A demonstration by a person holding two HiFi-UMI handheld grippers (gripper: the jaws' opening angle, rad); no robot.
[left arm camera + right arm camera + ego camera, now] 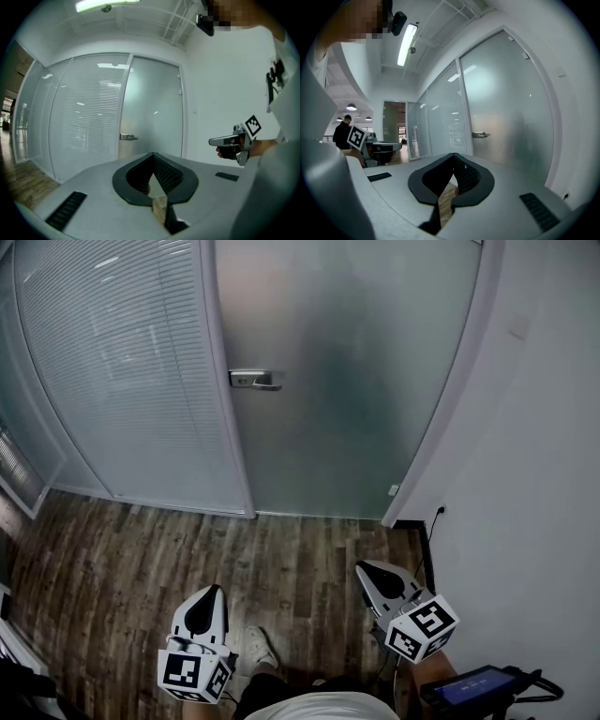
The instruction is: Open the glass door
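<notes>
Room: an office corridor with a wood-plank floor (pixel 291 559), a white wall (pixel 544 446) on the right and a glazed partition with slatted blinds (pixel 122 371) on the left.
Door: the frosted glass door (pixel 366 381) stands between the partition and the wall, closed in its frame as far as the views show.
Handle: a metal lever handle (pixel 255 380) sits at the door's left edge, next to the partition post. Its long axis is level, and the free end points right, across the glass.
Hinge side: small fittings show on the door's right edge in the left gripper view, so the door probably swings about that side.
Left gripper (pixel 214 592): jaws together with nothing between them; only floor shows through the slot below the tips. It points forward at the door.
Right gripper (pixel 366 570): jaws fully closed and empty, pointing forward, well to the right of the handle.
Key relation: the handle lies ahead of and above both grippers, well apart from each. It is nearly in line with the left gripper, which looks the likelier to reach it.
Next move, as a judgement: the jaws would have to part to take the lever across its level axis, or else press it down while closed.
Stage: approach only; the door is untouched.
</notes>
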